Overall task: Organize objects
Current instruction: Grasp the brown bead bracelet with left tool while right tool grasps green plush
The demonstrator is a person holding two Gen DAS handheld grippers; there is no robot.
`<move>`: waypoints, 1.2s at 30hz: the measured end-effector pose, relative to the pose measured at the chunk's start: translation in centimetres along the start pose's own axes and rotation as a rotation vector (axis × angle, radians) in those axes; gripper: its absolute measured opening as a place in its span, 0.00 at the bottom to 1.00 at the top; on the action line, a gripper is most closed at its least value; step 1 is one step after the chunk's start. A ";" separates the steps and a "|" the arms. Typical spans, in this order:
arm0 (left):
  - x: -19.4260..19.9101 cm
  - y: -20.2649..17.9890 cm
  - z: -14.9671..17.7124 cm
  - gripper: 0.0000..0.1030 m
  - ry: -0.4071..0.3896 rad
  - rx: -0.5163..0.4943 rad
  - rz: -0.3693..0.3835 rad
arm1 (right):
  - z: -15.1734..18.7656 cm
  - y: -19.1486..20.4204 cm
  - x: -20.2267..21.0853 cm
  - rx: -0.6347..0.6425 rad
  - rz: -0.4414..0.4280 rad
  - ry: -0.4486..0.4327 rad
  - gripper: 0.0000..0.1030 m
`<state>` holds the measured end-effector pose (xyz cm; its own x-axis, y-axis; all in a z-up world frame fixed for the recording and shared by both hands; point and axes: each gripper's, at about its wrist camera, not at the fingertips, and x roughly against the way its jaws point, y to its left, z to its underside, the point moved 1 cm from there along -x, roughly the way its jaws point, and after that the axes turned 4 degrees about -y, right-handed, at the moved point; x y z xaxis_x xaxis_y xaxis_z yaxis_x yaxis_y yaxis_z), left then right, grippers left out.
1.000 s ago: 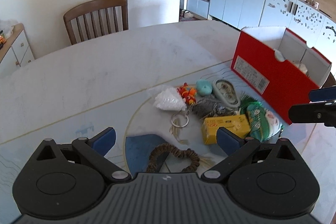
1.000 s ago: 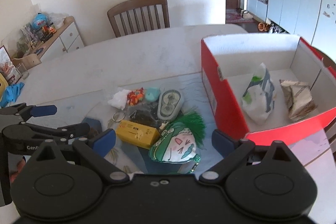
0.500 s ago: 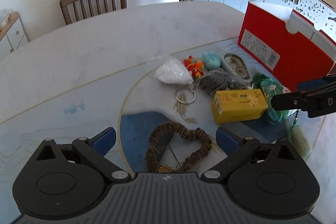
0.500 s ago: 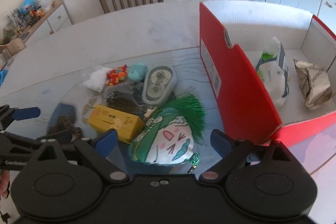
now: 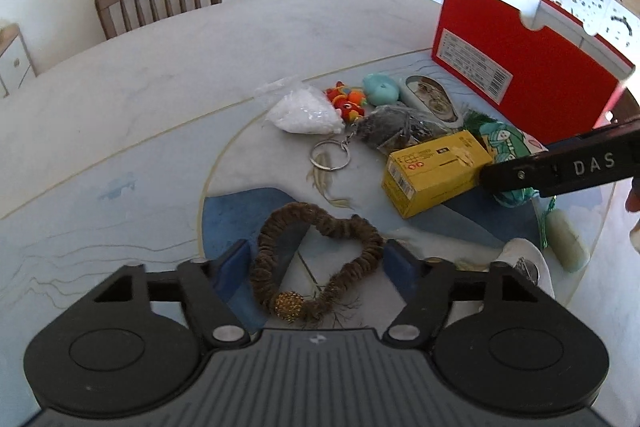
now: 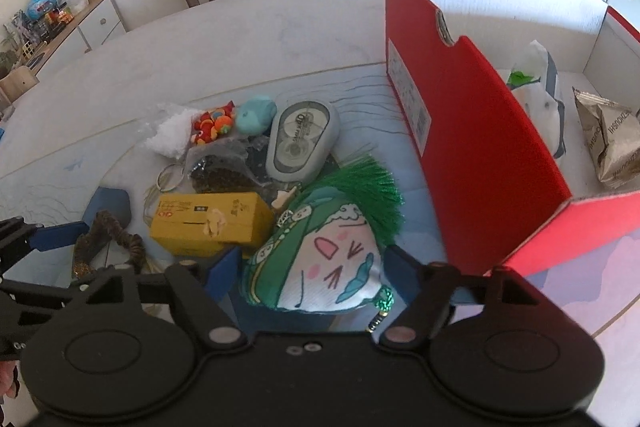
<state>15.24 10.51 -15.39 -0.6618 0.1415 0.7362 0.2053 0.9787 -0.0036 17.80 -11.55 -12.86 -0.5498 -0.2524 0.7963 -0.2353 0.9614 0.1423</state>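
Left gripper [image 5: 314, 261] low over table [image 5: 140, 87], fingers apart, brown scrunchie [image 5: 316, 259] lying between them; scrunchie loop stretched roughly left-right, gold bead at near end. Right gripper [image 6: 310, 277] fingers apart, straddling green-haired plush pouch [image 6: 324, 263]; pouch long axis runs away from camera, hair tuft pointing toward far side. Yellow box [image 6: 210, 223] just left of pouch, long axis left-right. Red box [image 6: 472, 155] right of pile, open, bag and wrapped packet inside.
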 end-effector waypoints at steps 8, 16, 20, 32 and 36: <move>0.2 -0.8 -0.2 0.30 0.002 -0.041 -0.015 | 0.3 0.2 0.4 -0.002 0.011 -0.008 0.65; 0.7 -1.6 -0.6 0.16 0.013 -0.057 -0.032 | 0.2 0.2 1.6 -0.006 -0.007 -0.030 0.61; 1.5 -1.9 -1.4 0.15 0.008 -0.051 -0.037 | 0.2 0.3 2.7 -0.001 -0.023 -0.041 0.61; 5.9 -4.4 -5.3 0.15 -0.043 -0.050 0.001 | -0.9 0.6 8.7 0.032 -0.095 -0.116 0.61; 7.5 -5.5 -6.7 0.15 -0.063 -0.062 0.018 | -1.7 0.3 10.7 0.050 -0.108 -0.147 0.61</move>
<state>13.96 5.22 -5.30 -0.7013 0.1701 0.6922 0.2607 0.9651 0.0269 13.18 -13.74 -3.33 -0.6297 -0.3703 0.6829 -0.3369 0.9223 0.1894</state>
